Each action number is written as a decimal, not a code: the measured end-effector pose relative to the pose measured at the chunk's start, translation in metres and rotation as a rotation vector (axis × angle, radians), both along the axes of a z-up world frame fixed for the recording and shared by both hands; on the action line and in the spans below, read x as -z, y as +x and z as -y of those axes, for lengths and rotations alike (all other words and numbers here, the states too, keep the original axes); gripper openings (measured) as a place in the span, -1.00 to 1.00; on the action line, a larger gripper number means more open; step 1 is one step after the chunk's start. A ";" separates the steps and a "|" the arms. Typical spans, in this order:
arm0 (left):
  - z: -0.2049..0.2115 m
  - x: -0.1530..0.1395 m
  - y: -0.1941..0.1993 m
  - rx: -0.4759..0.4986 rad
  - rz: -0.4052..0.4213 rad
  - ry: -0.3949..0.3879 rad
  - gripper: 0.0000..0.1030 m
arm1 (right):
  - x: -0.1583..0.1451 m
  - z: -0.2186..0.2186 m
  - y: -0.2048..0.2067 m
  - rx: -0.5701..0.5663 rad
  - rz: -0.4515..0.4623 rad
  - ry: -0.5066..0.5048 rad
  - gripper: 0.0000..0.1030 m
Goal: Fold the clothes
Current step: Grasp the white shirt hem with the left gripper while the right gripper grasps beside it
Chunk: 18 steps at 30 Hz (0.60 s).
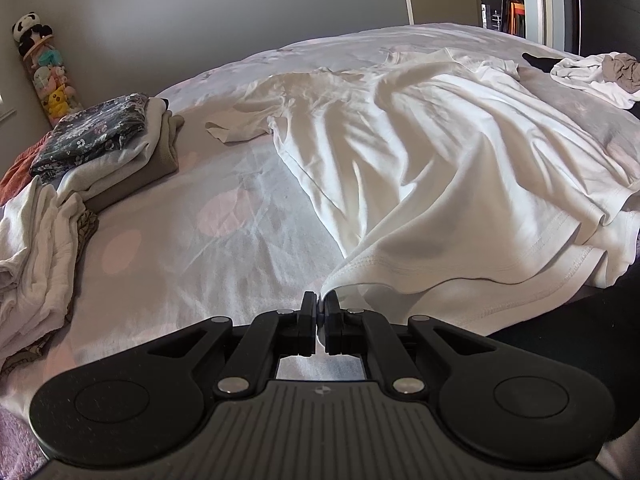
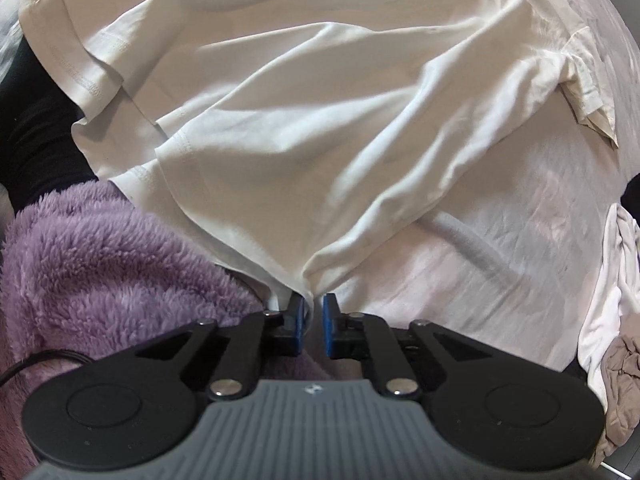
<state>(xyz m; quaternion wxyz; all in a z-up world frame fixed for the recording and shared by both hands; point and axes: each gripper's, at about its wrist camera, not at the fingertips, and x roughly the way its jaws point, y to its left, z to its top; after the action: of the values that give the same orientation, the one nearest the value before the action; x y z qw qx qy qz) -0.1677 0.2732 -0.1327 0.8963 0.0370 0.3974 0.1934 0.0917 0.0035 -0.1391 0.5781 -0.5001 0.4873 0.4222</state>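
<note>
On bed, both grippers pinching shirt — hem

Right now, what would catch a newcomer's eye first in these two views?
A rumpled white T-shirt sprawls across the bed, its hem pinched by the left gripper and the right gripper. A folded stack topped by dark floral fabric sits at the left, and a fuzzy purple blanket lies beside the right gripper.
</note>
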 end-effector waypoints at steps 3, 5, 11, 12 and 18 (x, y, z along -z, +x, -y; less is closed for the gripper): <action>0.001 0.003 0.002 0.007 -0.016 -0.005 -0.96 | -0.002 0.008 0.005 0.052 -0.026 0.051 -0.87; 0.002 0.007 0.004 0.018 -0.034 -0.013 -0.92 | -0.001 0.013 0.010 0.096 -0.051 0.083 -0.84; 0.002 0.017 0.008 0.028 -0.104 -0.055 -0.84 | -0.014 0.027 0.011 0.191 -0.029 0.163 -0.93; 0.002 0.016 0.007 0.030 -0.100 -0.058 -0.91 | -0.019 0.031 0.011 0.209 -0.011 0.179 -0.93; 0.001 -0.014 0.003 0.021 -0.036 0.014 -0.98 | -0.060 0.063 0.020 0.342 0.105 0.305 -0.94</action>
<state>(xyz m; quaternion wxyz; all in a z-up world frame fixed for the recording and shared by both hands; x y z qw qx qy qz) -0.1652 0.2720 -0.1192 0.8906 0.0508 0.4118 0.1861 0.1117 -0.0600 -0.0790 0.7346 -0.3384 0.4648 0.3602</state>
